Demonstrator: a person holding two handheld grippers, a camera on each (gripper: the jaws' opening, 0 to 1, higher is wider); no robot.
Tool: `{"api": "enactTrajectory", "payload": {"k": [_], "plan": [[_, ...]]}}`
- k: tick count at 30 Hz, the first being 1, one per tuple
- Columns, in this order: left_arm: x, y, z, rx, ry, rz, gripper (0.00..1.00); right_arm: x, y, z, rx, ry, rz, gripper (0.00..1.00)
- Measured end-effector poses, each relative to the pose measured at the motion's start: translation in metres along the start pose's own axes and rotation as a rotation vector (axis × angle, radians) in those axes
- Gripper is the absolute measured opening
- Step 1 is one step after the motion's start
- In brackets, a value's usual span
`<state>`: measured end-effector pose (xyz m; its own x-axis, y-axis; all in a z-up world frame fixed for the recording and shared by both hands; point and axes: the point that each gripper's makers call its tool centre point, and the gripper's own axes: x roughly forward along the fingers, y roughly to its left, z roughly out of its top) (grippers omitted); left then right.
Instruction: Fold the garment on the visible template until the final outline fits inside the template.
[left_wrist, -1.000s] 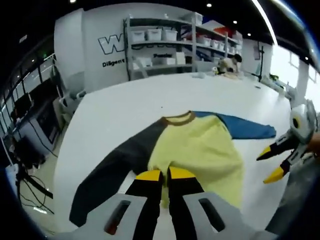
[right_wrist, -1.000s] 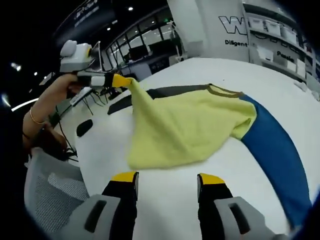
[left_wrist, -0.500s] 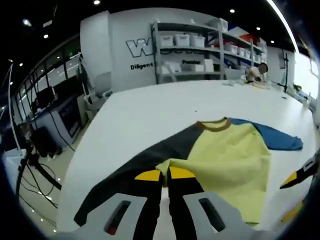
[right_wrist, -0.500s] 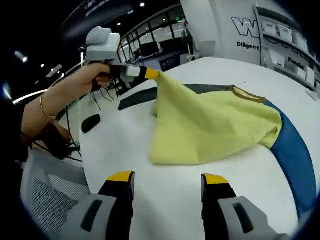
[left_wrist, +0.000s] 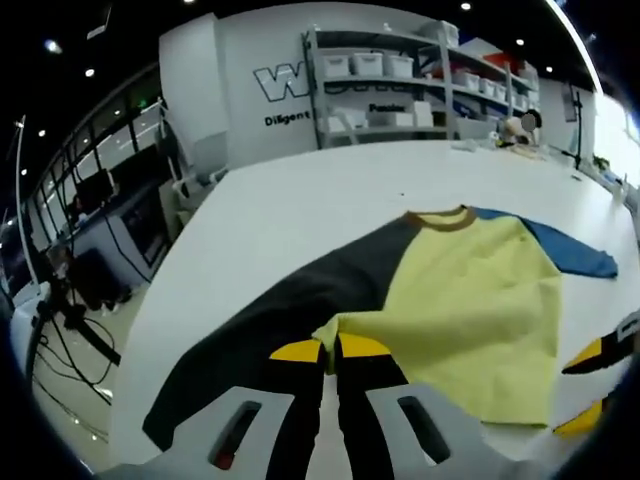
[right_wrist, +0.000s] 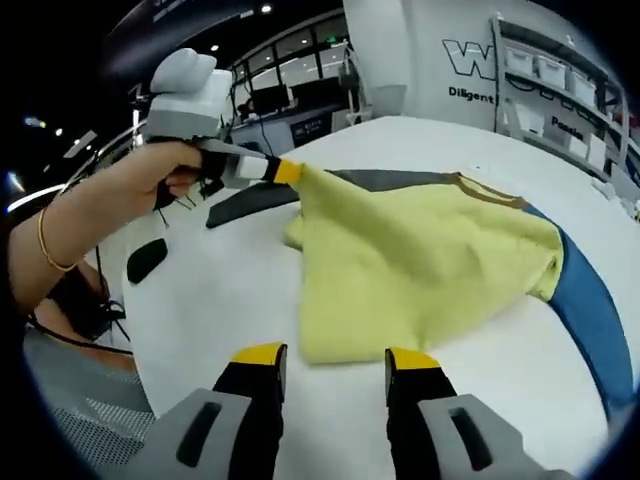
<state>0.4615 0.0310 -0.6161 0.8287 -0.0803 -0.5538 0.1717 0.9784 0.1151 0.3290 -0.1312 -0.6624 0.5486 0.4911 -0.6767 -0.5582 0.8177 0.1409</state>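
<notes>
A long-sleeved shirt lies on the white table (left_wrist: 300, 200), with a yellow body (left_wrist: 470, 310), dark grey sleeve (left_wrist: 280, 305), blue sleeve (left_wrist: 575, 255) and brown collar (left_wrist: 440, 218). My left gripper (left_wrist: 330, 348) is shut on a bottom corner of the yellow body, which it holds lifted off the table. In the right gripper view a hand holds this left gripper (right_wrist: 285, 172), and the yellow cloth (right_wrist: 420, 265) drapes down from its tip. My right gripper (right_wrist: 335, 358) is open, its jaws on either side of the other hem corner. It also enters from the right as the right gripper (left_wrist: 585, 388).
Shelves with white bins (left_wrist: 400, 80) stand against the far wall behind the table. Desks and cables (left_wrist: 80, 300) lie beyond the table's left edge. A small dark shape (right_wrist: 147, 258) sits on the table near the person's wrist. A mesh chair (right_wrist: 80, 420) is at the lower left.
The left gripper has kept its hold on the hem corner, and more of the yellow body now lies flat. The right gripper has closed in until the hem edge sits between its open jaws.
</notes>
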Motion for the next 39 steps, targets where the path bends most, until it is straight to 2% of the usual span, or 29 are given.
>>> {"api": "enactTrajectory", "payload": {"k": [3, 8, 10, 12, 14, 18, 21, 22, 26, 29, 31, 34, 39], "plan": [[0.000, 0.001, 0.002, -0.016, -0.007, -0.009, 0.03, 0.003, -0.003, 0.002, 0.004, -0.005, -0.017, 0.31], [-0.001, -0.001, 0.002, -0.014, -0.004, -0.013, 0.03, 0.009, -0.010, -0.002, -0.028, 0.008, -0.037, 0.15], [-0.002, -0.001, 0.001, -0.012, -0.002, -0.018, 0.03, 0.010, -0.013, -0.005, -0.017, 0.014, -0.033, 0.14], [-0.004, -0.001, 0.001, -0.010, -0.002, -0.023, 0.03, 0.009, -0.010, -0.005, 0.002, 0.018, -0.007, 0.18], [-0.005, -0.001, 0.001, -0.010, -0.001, -0.029, 0.03, 0.010, -0.008, -0.005, -0.012, 0.021, -0.001, 0.23], [-0.006, -0.001, 0.001, -0.019, 0.002, -0.034, 0.03, 0.012, -0.008, -0.006, -0.075, 0.027, -0.017, 0.21], [-0.008, -0.002, 0.001, -0.019, 0.003, -0.038, 0.03, 0.013, -0.013, -0.006, -0.170, 0.033, -0.054, 0.17], [-0.009, -0.003, 0.002, -0.017, 0.002, -0.040, 0.03, 0.014, -0.009, -0.006, -0.142, 0.029, -0.050, 0.16], [-0.012, -0.005, 0.002, -0.002, 0.005, -0.047, 0.03, 0.012, -0.014, -0.005, -0.140, 0.023, -0.054, 0.01], [-0.014, -0.005, 0.002, 0.016, 0.009, -0.051, 0.03, 0.003, -0.020, -0.003, -0.138, 0.036, -0.046, 0.00], [-0.015, -0.006, 0.002, 0.041, 0.008, -0.059, 0.03, -0.004, -0.021, 0.001, -0.144, 0.031, -0.036, 0.00], [-0.016, -0.008, 0.003, 0.071, 0.010, -0.065, 0.03, -0.018, -0.022, 0.020, -0.200, 0.007, -0.032, 0.00], [-0.016, -0.017, 0.002, 0.161, 0.015, -0.091, 0.03, -0.032, -0.030, 0.053, -0.191, -0.053, -0.063, 0.00]]}}
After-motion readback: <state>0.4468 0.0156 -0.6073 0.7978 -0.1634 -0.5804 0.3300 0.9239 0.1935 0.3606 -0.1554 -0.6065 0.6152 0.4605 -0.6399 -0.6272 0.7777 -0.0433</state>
